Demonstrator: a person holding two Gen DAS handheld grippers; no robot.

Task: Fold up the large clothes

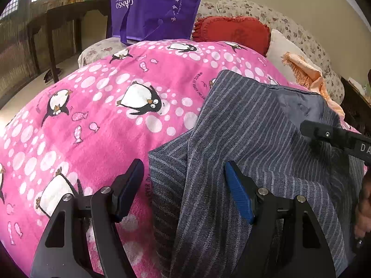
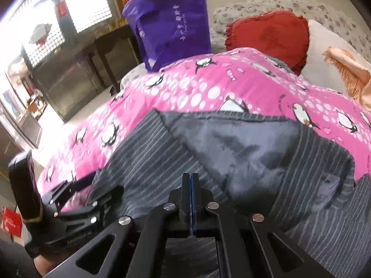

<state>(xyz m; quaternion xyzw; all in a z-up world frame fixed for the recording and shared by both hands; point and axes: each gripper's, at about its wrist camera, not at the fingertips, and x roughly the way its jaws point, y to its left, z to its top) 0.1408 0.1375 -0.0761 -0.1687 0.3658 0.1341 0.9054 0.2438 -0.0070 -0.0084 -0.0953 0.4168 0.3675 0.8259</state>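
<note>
the grey striped garment [image 1: 243, 139] lies on the pink blanket [image 1: 92, 115], lining edge turned up; left gripper [image 1: 184, 185] spread wide over its left edge, right gripper [image 2: 192, 183] clenched empty above it

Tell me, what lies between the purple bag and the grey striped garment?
Only the pink penguin blanket, seen in both views, separating bag from garment.

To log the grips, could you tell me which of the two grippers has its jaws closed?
The right gripper: its blue pads meet, above the striped grey garment. The left gripper stands wide open.
</note>
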